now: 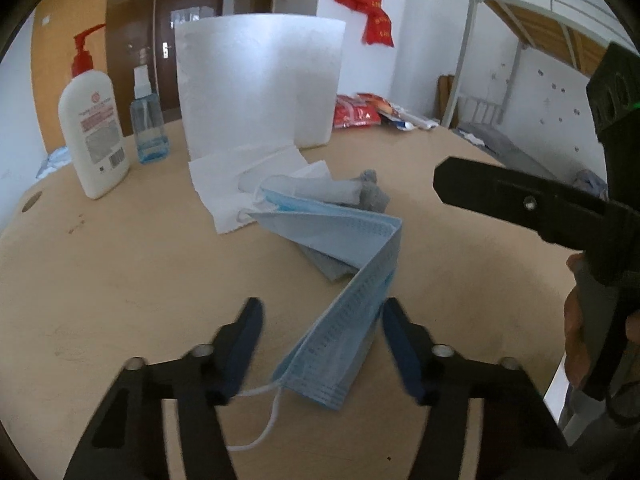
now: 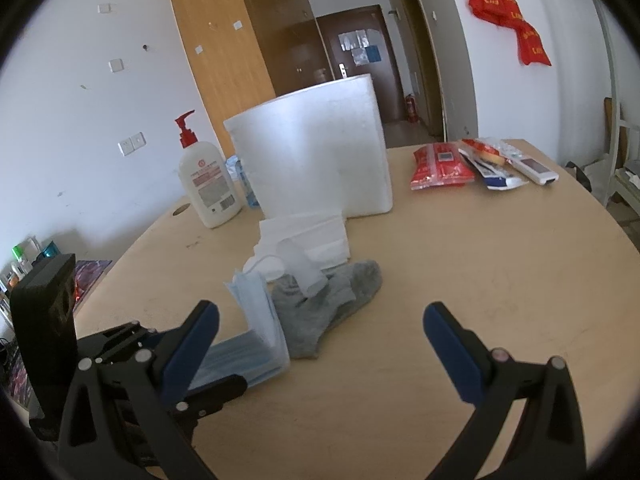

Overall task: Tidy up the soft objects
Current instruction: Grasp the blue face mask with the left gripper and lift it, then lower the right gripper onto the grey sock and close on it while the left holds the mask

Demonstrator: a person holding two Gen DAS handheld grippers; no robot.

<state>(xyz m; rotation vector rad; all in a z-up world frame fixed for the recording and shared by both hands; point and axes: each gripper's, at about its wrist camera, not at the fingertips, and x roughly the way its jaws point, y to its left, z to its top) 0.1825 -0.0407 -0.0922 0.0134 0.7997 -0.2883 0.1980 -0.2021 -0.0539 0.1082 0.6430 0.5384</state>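
While half-open, left claw (image 1: 322, 344) straddles blue mask (image 1: 340, 320), pads apart.

We see the right gripper (image 2: 320, 334) with jaws spread wide above the table (image 2: 500, 264), the grey sock (image 2: 340, 292) and blue mask (image 2: 260, 320) lying ahead.

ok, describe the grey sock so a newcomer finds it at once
Start at the tall white foam box on the tan table. In front of it lies a soft pile; the grey fabric sock is its only grey piece, beside the pleated blue face mask.
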